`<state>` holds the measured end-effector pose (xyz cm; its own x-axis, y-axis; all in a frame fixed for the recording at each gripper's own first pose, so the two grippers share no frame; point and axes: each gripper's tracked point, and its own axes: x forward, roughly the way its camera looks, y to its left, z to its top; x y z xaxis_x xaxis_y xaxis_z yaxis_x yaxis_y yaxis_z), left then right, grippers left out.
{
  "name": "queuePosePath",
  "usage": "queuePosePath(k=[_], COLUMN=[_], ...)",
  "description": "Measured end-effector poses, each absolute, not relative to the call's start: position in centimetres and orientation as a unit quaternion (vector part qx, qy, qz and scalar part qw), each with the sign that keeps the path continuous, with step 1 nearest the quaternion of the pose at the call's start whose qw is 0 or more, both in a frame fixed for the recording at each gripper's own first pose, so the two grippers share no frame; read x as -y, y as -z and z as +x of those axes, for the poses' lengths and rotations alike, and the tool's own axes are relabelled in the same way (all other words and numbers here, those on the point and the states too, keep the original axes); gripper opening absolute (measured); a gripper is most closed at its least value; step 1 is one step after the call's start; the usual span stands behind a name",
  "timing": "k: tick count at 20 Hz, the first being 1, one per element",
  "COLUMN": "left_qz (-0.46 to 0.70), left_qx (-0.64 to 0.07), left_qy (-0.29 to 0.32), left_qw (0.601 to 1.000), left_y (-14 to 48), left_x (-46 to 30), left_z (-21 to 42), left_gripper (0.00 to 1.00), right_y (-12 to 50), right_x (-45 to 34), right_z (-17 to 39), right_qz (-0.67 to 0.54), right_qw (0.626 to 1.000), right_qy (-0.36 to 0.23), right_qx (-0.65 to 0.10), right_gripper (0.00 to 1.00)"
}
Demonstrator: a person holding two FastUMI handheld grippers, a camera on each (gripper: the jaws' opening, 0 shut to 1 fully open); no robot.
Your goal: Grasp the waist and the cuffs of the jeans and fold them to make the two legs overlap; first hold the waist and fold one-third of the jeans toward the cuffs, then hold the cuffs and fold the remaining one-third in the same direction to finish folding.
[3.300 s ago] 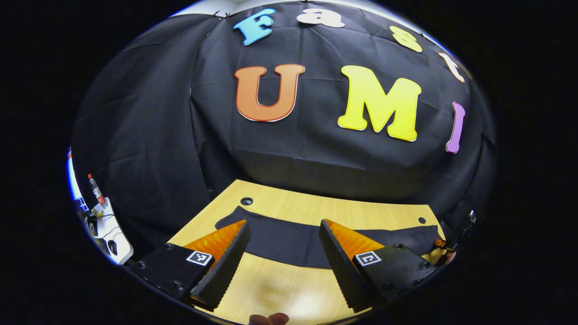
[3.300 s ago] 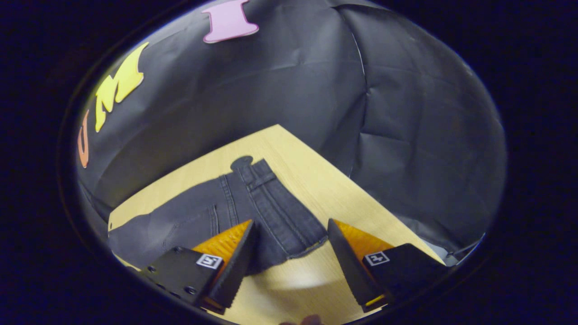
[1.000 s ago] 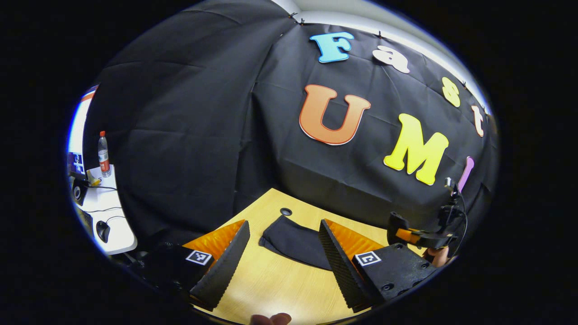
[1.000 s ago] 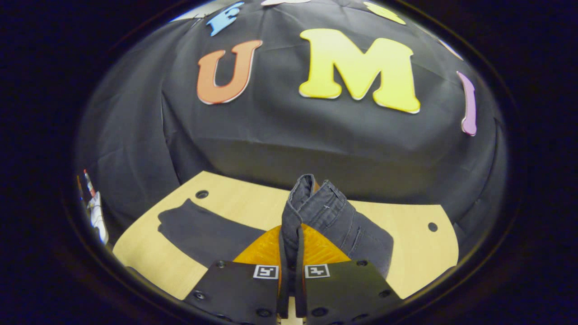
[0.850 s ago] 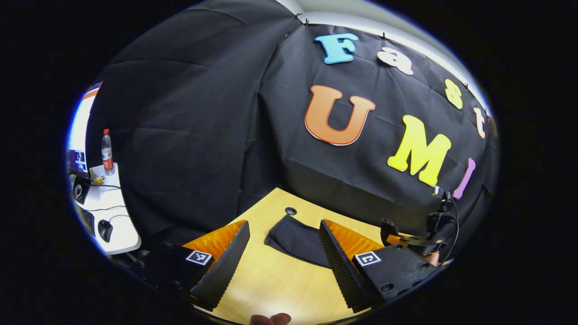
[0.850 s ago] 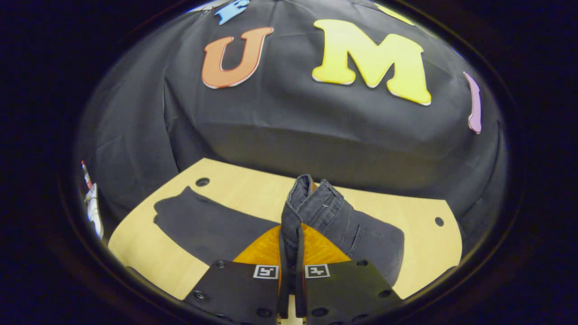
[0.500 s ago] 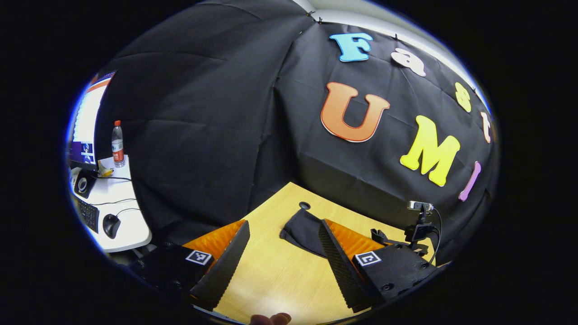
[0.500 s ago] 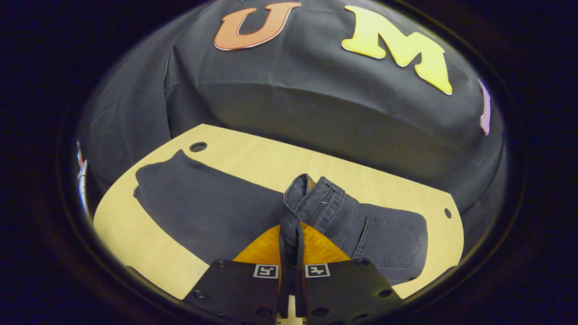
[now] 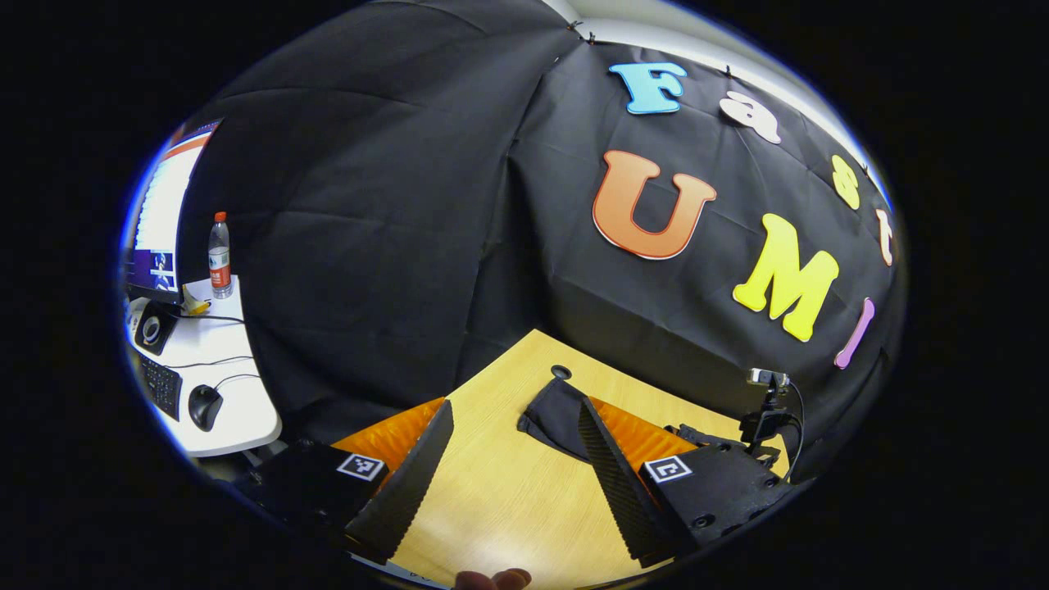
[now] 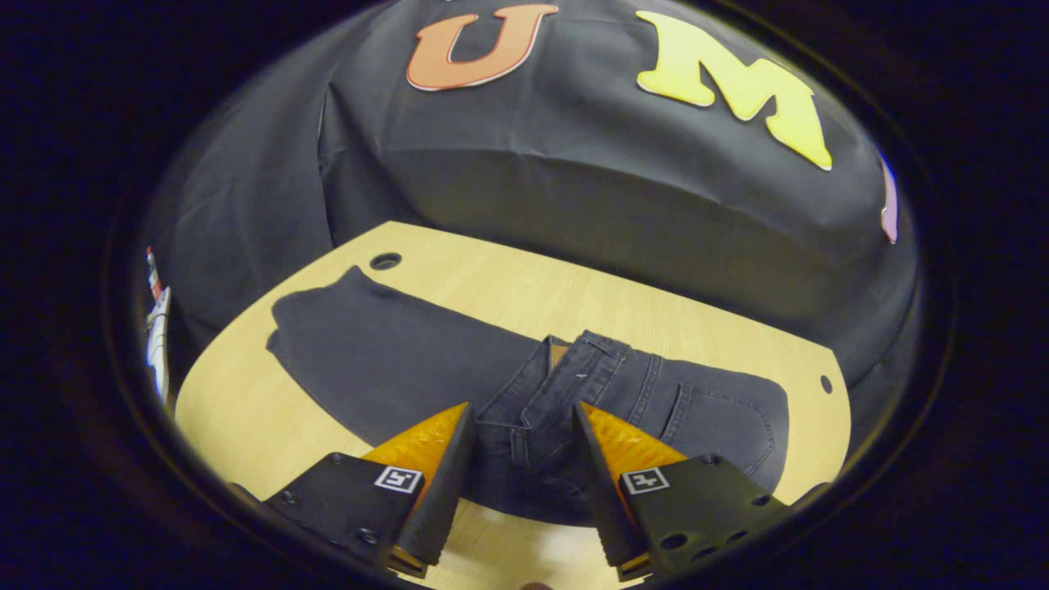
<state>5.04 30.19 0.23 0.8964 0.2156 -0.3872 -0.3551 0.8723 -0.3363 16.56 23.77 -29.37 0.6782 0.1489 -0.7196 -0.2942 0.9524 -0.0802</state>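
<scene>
Dark grey jeans (image 10: 385,360) lie lengthwise on the wooden table (image 10: 697,336). Their waist (image 10: 574,369) is folded over onto the legs, with a back pocket (image 10: 721,418) facing up at the right. The cuffs (image 10: 299,324) lie flat at the far left. My right gripper (image 10: 520,483) is open just above the folded waist, which shows between its fingers. My left gripper (image 9: 512,483) is open over bare table, a short way in front of the cuff end (image 9: 557,414). The right gripper's camera mount (image 9: 766,401) rises behind my left gripper's right finger.
Cable holes (image 10: 385,261) (image 10: 826,383) mark the table's far corners. Beyond the table's left edge stands a white desk (image 9: 233,410) with a bottle (image 9: 218,254), keyboard (image 9: 160,385), mouse (image 9: 205,404) and monitor (image 9: 160,238). Black cloth walls close in behind the table.
My right gripper carried the waist leftward over the legs, lowered it, then opened and let it go. My left gripper swung left, staying open.
</scene>
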Motion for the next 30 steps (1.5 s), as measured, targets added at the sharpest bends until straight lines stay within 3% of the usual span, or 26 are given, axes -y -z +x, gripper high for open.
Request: queuePosePath(k=[5,8,9,10,11,12,14,17,19,22,23,24,29,30], left_qz=[-0.221,-0.264,-0.29,-0.321,-0.35,-0.377,-0.425,-0.492,-0.523,-0.556,-0.572,-0.586,-0.608,-0.608], left_qx=[-0.172,-0.169,-0.165,-0.169,-0.175,-0.184,-0.202,-0.225,-0.246,-0.268,-0.266,-0.267,-0.283,-0.285], left_qy=[-0.127,-0.098,-0.086,-0.072,-0.062,-0.06,-0.064,-0.081,-0.083,-0.091,-0.09,-0.094,-0.095,-0.095], left_qw=[0.952,0.944,0.939,0.929,0.918,0.906,0.88,0.837,0.812,0.782,0.771,0.759,0.736,0.735], left_y=[0.1,1.2,1.5,2.3,3.3,4.6,6.9,10.5,12.9,15.0,15.4,15.8,18.7,19.0], left_x=[-28.8,-27.7,-27.5,-27.0,-26.6,-26.4,-26.4,-25.9,-25.2,-24.3,-24.4,-24.4,-23.2,-23.0], left_z=[6.1,7.1,7.7,8.1,8.6,9.0,10.1,12.4,13.2,15.3,15.9,16.6,20.1,20.7], left_gripper=[0.99,0.99,0.99,0.99,0.99,0.99,0.99,0.99,0.99,0.99,0.99,1.0,0.99,0.99], right_y=[22.1,16.7,15.6,14.3,13.4,12.3,10.9,9.9,9.4,9.4,9.5,9.7,10.2,10.3], right_x=[-23.0,-21.2,-20.1,-19.2,-18.2,-17.0,-14.1,-8.9,-5.5,-1.4,-0.4,0.6,3.8,4.1], right_z=[14.3,12.5,11.7,11.0,10.2,9.7,9.1,8.1,7.6,6.5,5.9,5.5,3.5,3.5], right_qz=[-0.056,-0.029,-0.024,-0.018,-0.017,-0.018,-0.034,-0.041,-0.031,-0.023,-0.016,-0.012,-0.018,-0.018], right_qw=[0.926,0.933,0.933,0.933,0.934,0.935,0.938,0.939,0.941,0.94,0.939,0.937,0.931,0.93], right_qy=[-0.148,-0.159,-0.159,-0.158,-0.155,-0.153,-0.144,-0.109,-0.075,-0.034,-0.022,-0.011,0.021,0.025], right_qx=[-0.343,-0.322,-0.323,-0.322,-0.322,-0.319,-0.314,-0.322,-0.329,-0.338,-0.343,-0.348,-0.363,-0.365], right_gripper=[0.8,0.93,0.91,0.97,0.94,0.98,0.96,0.98,0.94,0.98,0.94,1.0,0.94,0.98])
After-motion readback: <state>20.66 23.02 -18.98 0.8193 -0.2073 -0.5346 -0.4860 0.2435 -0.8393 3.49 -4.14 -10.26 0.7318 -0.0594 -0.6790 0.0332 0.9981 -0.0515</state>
